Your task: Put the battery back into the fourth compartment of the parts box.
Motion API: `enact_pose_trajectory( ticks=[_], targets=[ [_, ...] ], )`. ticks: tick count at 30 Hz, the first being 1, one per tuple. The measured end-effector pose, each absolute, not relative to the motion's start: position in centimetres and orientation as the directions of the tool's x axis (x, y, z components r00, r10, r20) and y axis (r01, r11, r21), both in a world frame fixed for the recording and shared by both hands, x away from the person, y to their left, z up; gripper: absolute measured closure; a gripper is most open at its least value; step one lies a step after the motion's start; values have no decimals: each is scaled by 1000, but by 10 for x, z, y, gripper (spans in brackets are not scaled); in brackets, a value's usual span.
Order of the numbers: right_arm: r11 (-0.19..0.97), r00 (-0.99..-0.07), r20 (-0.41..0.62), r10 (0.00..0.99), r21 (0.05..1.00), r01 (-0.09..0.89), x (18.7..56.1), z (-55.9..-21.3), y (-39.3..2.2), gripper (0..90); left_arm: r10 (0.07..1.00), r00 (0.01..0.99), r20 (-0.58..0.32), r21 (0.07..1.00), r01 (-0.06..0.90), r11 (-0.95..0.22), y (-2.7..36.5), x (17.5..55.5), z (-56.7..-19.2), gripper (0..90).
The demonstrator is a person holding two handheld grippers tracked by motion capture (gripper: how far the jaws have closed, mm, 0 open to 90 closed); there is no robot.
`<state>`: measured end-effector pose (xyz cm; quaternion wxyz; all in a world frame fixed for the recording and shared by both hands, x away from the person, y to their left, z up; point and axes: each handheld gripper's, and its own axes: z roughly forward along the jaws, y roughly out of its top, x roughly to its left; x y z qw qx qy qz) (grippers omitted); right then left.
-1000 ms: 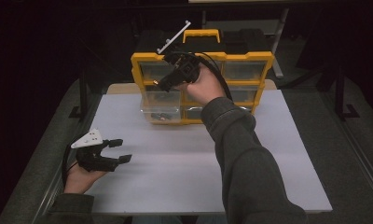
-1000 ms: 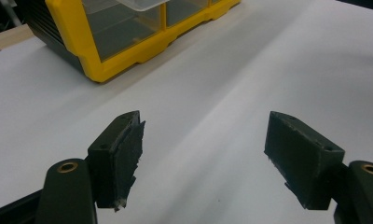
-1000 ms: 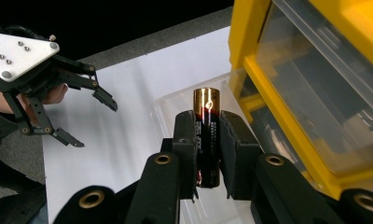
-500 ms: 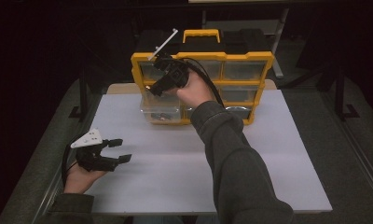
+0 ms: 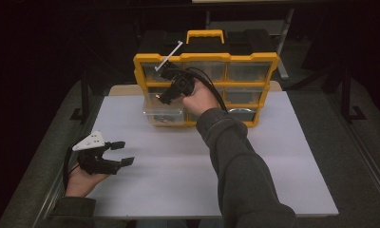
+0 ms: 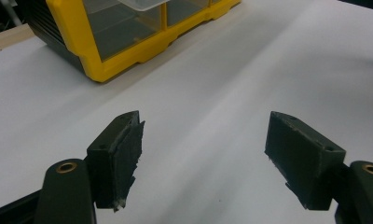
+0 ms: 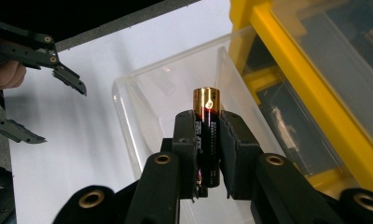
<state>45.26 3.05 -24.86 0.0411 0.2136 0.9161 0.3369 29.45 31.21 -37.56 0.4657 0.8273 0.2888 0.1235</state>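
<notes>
Black-and-copper cylindrical battery (image 7: 206,135) held over the pulled-out clear plastic drawer (image 7: 142,107).
The right gripper (image 5: 171,90) clamps it upright; over the last second it drifted toward nine o'clock across the yellow-framed organiser (image 5: 269,59), suggesting a drop-off. Its label print is too blurred to read. The left gripper (image 5: 113,153), at seven o'clock, rests wide apart, empty.

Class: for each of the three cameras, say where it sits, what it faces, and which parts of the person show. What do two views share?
High view: above the table, looking down on the yellow drawer organiser; both forearms show.
Left gripper view: on the left gripper, jaws apart, facing the white tabletop.
Right gripper view: on the right gripper, clamping a black-and-gold battery over the clear pulled-out drawer.
Shared: all show the organiser.
</notes>
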Motion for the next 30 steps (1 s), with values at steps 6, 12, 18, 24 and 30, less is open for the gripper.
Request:
enact_pose_trajectory(
  ticks=[6, 12, 18, 24, 30],
  targets=[
    [688, -896, 78, 437, 612, 389, 455, -262, 28, 744, 595, 800, -73, 845, 366, -389, 312, 294, -376, 269],
    [671, -891, 97, 442, 623, 401, 454, -264, 24, 752, 592, 804, -64, 839, 365, -404, 312, 294, -376, 268],
    [654, -890, 117, 440, 638, 407, 453, -262, 19, 753, 591, 804, -69, 844, 363, -395, 312, 295, -376, 267],
    [626, -889, 166, 427, 656, 423, 452, -260, 17, 758, 591, 804, -71, 839, 369, -401, 312, 296, -377, 260],
    [616, -887, 181, 425, 660, 430, 453, -259, 13, 825, 592, 802, -75, 836, 374, -401, 312, 296, -377, 257]
  ],
)
